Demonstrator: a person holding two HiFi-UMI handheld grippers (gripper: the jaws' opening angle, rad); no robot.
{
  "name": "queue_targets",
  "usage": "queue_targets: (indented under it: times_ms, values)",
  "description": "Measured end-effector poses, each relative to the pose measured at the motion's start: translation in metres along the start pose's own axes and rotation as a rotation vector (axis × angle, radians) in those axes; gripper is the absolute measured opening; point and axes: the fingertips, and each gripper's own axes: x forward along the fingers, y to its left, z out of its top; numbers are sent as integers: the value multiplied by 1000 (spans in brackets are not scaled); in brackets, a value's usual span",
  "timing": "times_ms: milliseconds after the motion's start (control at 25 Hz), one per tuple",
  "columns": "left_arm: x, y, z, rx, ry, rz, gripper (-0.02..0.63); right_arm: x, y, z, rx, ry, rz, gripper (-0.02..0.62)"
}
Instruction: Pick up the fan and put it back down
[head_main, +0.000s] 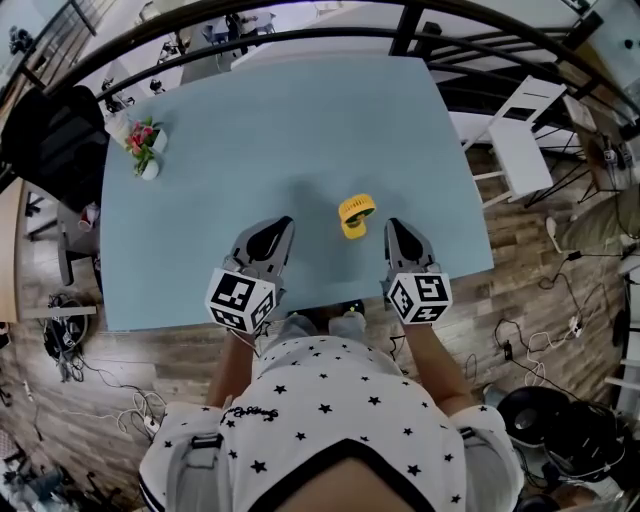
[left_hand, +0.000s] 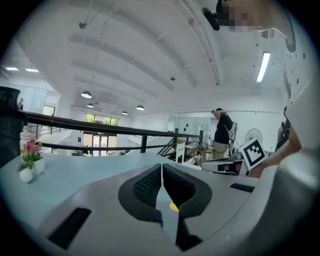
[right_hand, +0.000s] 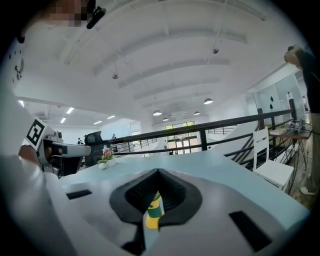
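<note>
The right fingers (right_hand: 175, 192) are clenched on nothing, just right of the fan (head_main: 355, 212); the left fingers (left_hand: 145, 187), also clenched empty, sit farther off to its left. The fan rests on the bench (head_main: 250, 130). It looks small, light, hard plastic and probably tippy: better pinched low on its stubby yellow body than by the round head

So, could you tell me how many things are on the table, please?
2: a yellow fan near the front edge, and a flower pot by the left edge, farther back. A small white piece beside the pot may be a separate thing.
</note>
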Motion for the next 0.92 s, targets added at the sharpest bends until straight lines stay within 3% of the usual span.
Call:
queue_targets:
  times_ms: [920]
  values:
    - [-6, 0, 0, 2, -4, -31, 32, -7, 7, 9, -16, -25, -27, -2]
